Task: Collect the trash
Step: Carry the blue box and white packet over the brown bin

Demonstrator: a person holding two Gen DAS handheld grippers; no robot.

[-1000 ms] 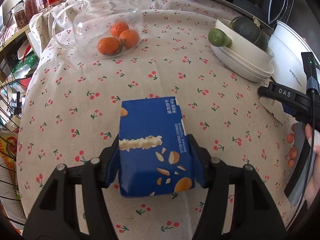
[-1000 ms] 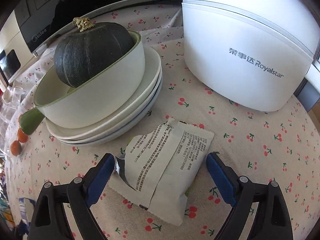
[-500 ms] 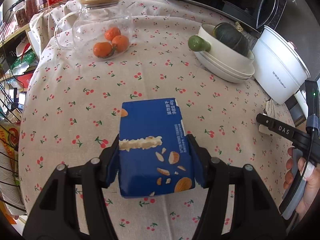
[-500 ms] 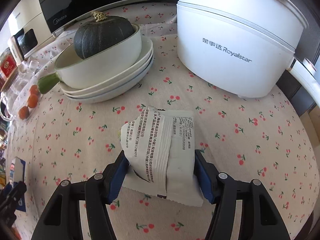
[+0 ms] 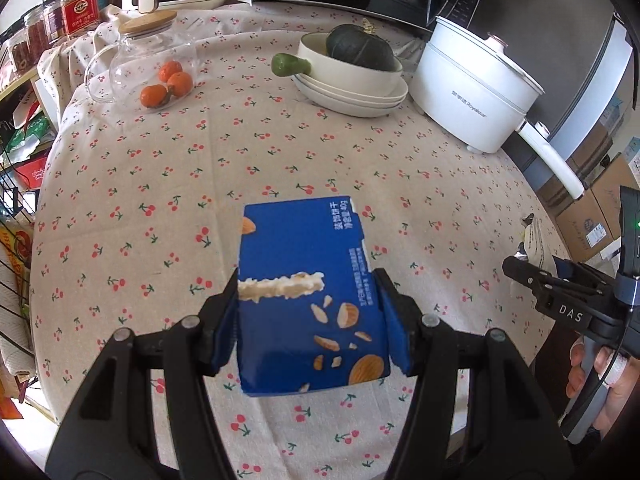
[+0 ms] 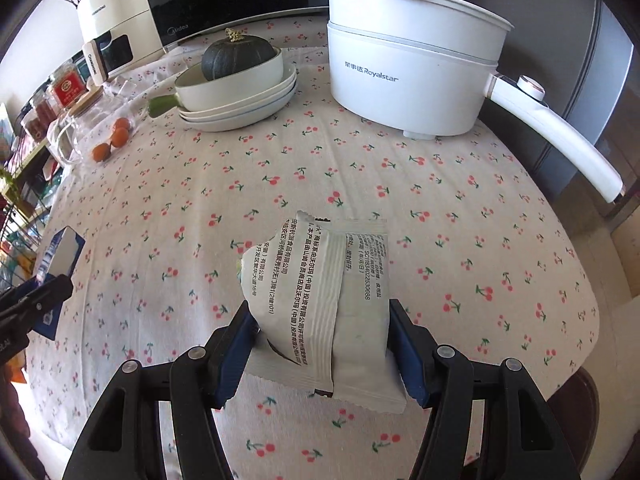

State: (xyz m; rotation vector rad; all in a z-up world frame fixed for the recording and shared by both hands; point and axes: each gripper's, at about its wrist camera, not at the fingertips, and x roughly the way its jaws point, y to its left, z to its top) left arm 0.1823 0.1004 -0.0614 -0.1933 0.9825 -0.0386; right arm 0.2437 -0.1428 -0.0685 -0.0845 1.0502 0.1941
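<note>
My left gripper is shut on a blue snack box printed with almonds and holds it above the cherry-print tablecloth. My right gripper is shut on a torn white snack wrapper with black print and holds it above the cloth. The right gripper shows at the right edge of the left wrist view with the wrapper in it. The left gripper with the blue box shows at the left edge of the right wrist view.
A white Royalstar electric pot with a long handle stands at the back right. A dark squash in a bowl on stacked plates is beside it. A glass jar with oranges lies at the back left. Appliances line the back.
Both grippers have lifted up and back from the table with their items. The right gripper closed on the wrapper over the last second. The table now looks farther away in both views.
</note>
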